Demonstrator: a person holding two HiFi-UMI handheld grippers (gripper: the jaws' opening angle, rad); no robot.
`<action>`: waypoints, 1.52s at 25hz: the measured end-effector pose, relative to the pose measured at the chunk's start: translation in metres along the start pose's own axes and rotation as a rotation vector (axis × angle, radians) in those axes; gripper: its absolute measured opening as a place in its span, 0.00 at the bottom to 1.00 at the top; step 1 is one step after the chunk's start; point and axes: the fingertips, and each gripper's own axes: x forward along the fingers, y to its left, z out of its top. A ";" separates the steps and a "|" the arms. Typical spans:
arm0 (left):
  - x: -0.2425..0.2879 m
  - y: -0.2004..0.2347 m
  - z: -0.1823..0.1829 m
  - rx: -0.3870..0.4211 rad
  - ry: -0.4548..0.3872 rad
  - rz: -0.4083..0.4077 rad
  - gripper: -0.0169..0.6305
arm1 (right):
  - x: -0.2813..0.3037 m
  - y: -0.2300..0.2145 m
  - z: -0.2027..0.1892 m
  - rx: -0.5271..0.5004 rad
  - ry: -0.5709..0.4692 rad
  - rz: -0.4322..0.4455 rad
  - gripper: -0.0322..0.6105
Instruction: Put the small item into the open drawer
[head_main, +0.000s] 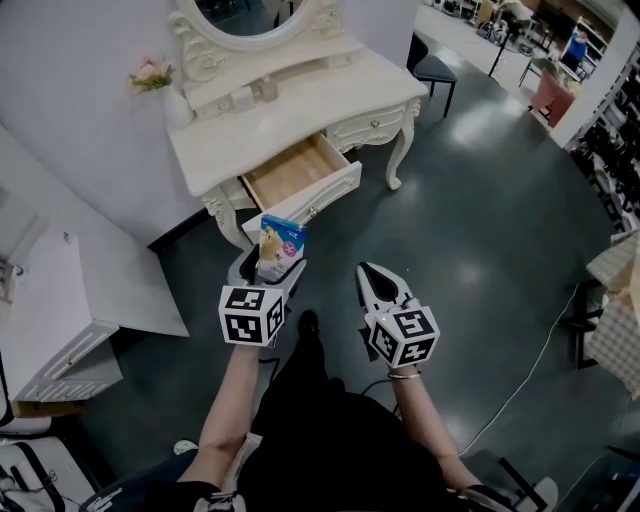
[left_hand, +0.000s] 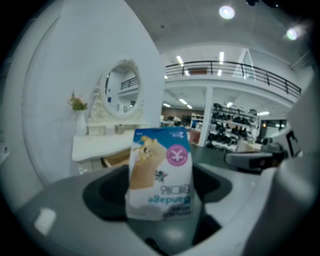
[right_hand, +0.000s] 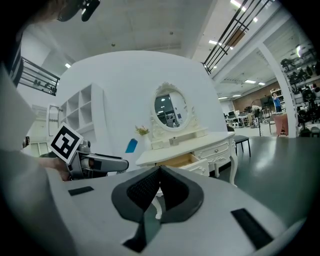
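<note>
Your L gripper is clamped on a flat, glossy bandage packet w/ blue top and pink circle. It's held upright over the dark floor, just short of the open drawer, bare wood inside. R gripper: jaws pressed together, nothing between. The carved white dressing table carries an oval mirror and a small vase at its back-left corner.

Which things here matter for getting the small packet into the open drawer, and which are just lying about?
For the job:
- bandage packet, gripped in the left tongs
- open drawer of the white dressing table

Just lying about:
- flower vase
- oval mirror
- dark stool
- right tongs, shut and empty, idle
</note>
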 end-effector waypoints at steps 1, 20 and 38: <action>0.008 0.006 0.003 -0.001 0.000 -0.001 0.65 | 0.009 -0.004 0.003 -0.003 0.003 -0.001 0.05; 0.133 0.105 0.072 0.016 0.011 -0.083 0.65 | 0.173 -0.052 0.070 -0.001 -0.007 -0.072 0.05; 0.210 0.151 0.097 0.044 0.044 -0.106 0.65 | 0.229 -0.098 0.093 -0.002 -0.003 -0.112 0.05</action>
